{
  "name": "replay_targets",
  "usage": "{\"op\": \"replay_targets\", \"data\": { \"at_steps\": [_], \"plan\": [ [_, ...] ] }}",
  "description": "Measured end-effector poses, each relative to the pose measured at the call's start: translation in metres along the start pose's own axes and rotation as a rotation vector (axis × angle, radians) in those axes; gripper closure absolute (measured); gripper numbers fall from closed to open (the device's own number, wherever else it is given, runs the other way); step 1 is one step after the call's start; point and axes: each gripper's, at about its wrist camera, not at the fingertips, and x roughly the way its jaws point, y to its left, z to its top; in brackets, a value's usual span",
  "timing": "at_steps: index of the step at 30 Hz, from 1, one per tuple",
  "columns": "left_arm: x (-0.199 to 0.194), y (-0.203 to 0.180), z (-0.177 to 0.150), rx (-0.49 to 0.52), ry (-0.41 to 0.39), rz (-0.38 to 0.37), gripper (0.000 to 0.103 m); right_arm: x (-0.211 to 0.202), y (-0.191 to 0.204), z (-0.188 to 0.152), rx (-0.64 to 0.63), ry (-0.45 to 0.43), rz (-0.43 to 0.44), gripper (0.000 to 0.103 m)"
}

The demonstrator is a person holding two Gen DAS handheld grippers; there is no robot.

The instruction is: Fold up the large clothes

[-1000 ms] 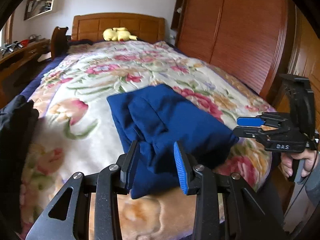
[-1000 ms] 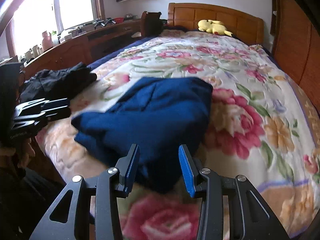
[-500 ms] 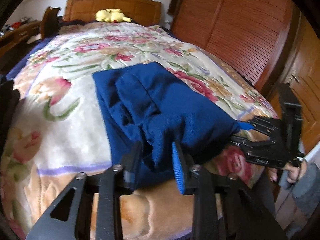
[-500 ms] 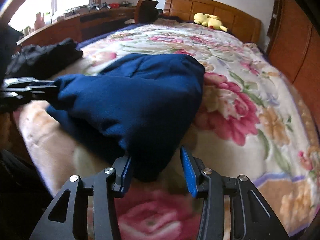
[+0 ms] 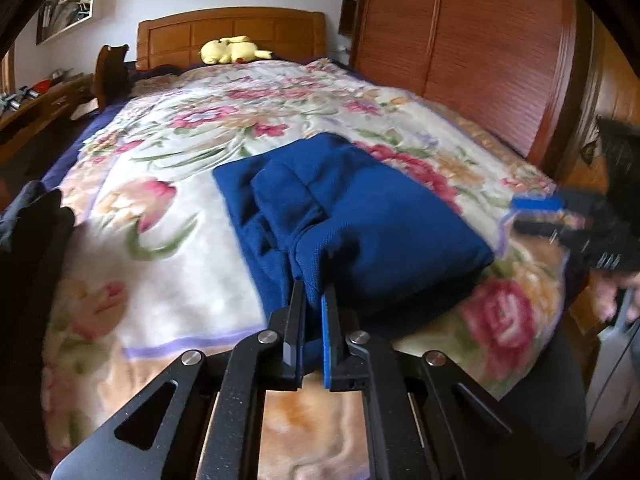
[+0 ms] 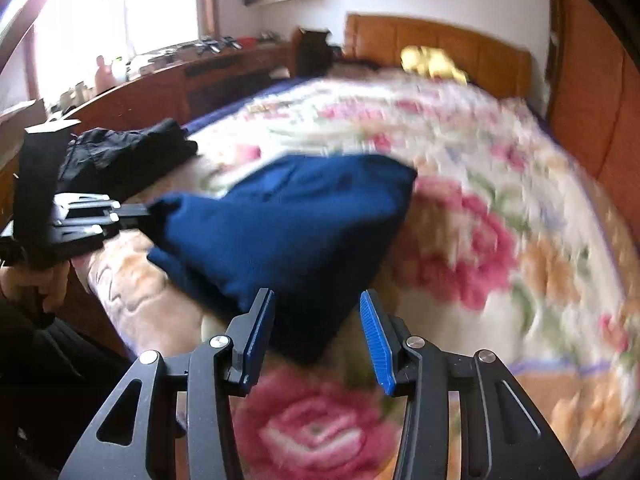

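The left tool (image 5: 311,300) is clamped narrow on a near corner of the blue garment (image 5: 360,216), a pinch of knit cloth caught between its fingers at 6 o'clock in the left wrist view. The garment lies folded into a thick bundle on the floral blanket (image 5: 168,184) of the bed, toward the foot end, with a raised ridge of cloth running from the pinched corner up toward 11 o'clock. At 3 o'clock in that view the right tool (image 5: 538,216) shows blurred, just beside the garment's right edge but apart from it.

In the right wrist view the right tool (image 6: 316,320) stands wide apart, nothing between its blue pads (image 6: 376,344); the nearest corner of the blue garment (image 6: 296,232) sits just ahead of the gap, over a pink rose in the blanket (image 6: 500,240). At 9 o'clock there, the left tool (image 6: 138,214) grips the garment's far-left corner, pulling it into a point.

A black piece of clothing (image 6: 124,156) lies at the bed's left edge, at 10 o'clock. A yellow plush toy (image 5: 232,50) rests by the wooden headboard (image 5: 228,28) at 12 o'clock. Much of the right view is motion-blurred.
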Motion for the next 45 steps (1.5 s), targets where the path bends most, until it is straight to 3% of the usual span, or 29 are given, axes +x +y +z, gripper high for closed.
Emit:
{"op": "replay_targets", "data": {
  "at_steps": [4, 8, 10, 13, 16, 18, 19, 26, 30, 33, 36, 41, 45],
  "plan": [
    [0.005, 0.006, -0.009, -0.018, 0.021, 0.002, 0.096, 0.019, 0.004, 0.022, -0.016, -0.001, 0.041, 0.058],
    [0.004, 0.003, -0.014, -0.02, 0.014, 0.025, 0.096, 0.074, 0.016, 0.017, -0.037, 0.133, 0.137, 0.058],
    [0.004, 0.005, -0.017, -0.053, 0.022, 0.018, 0.092, 0.093, 0.027, 0.01, -0.11, 0.162, 0.132, 0.058],
    [0.001, 0.003, -0.021, -0.062, 0.023, 0.047, 0.066, 0.09, 0.024, 0.018, -0.131, 0.144, 0.156, 0.058],
    [-0.007, -0.005, -0.026, -0.042, -0.001, 0.097, 0.064, 0.083, 0.009, 0.028, -0.11, 0.107, 0.165, 0.058],
    [-0.006, -0.007, -0.029, -0.044, -0.001, 0.105, 0.051, 0.083, 0.0, 0.038, -0.117, 0.076, 0.142, 0.058],
    [-0.005, -0.005, -0.03, -0.05, 0.0, 0.108, 0.049, 0.088, -0.006, 0.043, -0.12, 0.074, 0.133, 0.058],
    [0.017, 0.005, -0.034, -0.087, 0.062, 0.162, 0.049, 0.158, -0.048, 0.076, -0.113, 0.073, 0.058, 0.058],
    [0.025, 0.006, -0.036, -0.095, 0.081, 0.164, 0.049, 0.199, -0.068, 0.087, -0.044, 0.109, 0.023, 0.057],
    [0.027, 0.008, -0.036, -0.107, 0.088, 0.157, 0.049, 0.226, -0.08, 0.093, 0.017, 0.153, 0.024, 0.051],
    [0.028, 0.009, -0.038, -0.112, 0.092, 0.153, 0.049, 0.248, -0.088, 0.099, 0.059, 0.194, 0.055, 0.049],
    [0.027, 0.013, -0.042, -0.129, 0.095, 0.143, 0.049, 0.277, -0.099, 0.099, 0.129, 0.224, 0.099, 0.029],
    [0.029, 0.016, -0.046, -0.165, 0.099, 0.108, 0.05, 0.294, -0.121, 0.089, 0.295, 0.244, 0.213, 0.028]
  ]
}}
